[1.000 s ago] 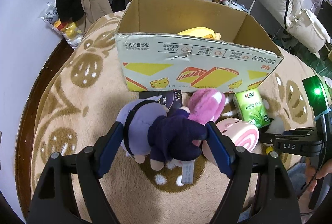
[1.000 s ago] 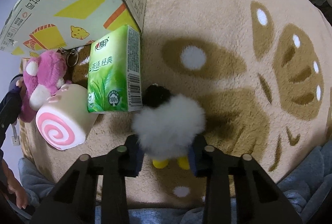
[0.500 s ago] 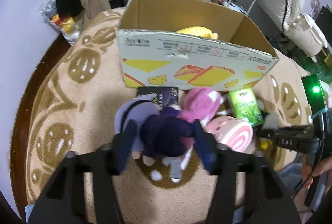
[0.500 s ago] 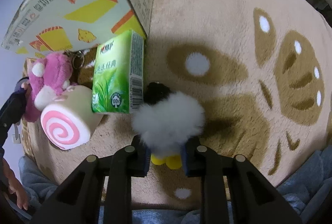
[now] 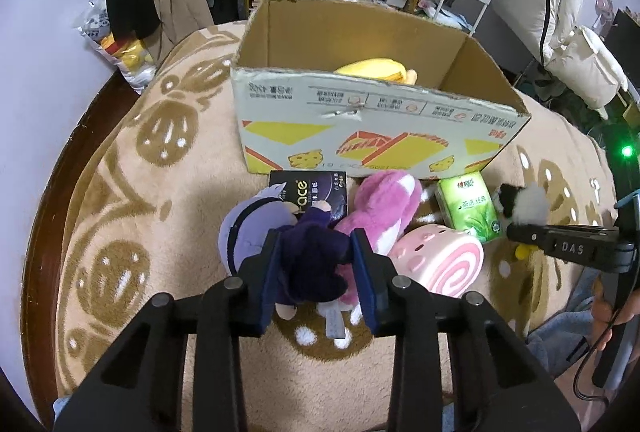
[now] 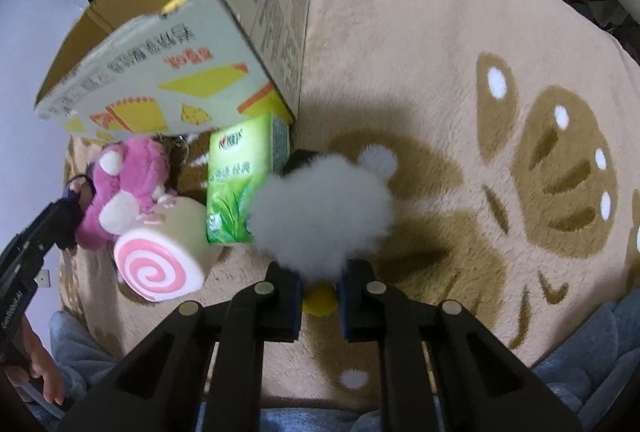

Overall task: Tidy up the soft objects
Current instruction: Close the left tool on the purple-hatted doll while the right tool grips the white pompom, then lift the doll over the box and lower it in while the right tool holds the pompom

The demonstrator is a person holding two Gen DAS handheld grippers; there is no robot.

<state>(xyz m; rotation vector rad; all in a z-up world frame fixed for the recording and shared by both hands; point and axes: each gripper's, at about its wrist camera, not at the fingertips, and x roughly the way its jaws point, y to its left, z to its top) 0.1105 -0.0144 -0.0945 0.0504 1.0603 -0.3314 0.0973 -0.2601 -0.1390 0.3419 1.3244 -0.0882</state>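
Left gripper clamped on purple doll, head apparently leftward; right gripper pinching white fluffy toy, yellow feet nearest.

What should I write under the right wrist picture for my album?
Right gripper squeezes a fluffy white plush on the rug, beside the green tissue pack.

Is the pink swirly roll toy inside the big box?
No, the pink swirl roll lies on the rug in front of the cardboard box.
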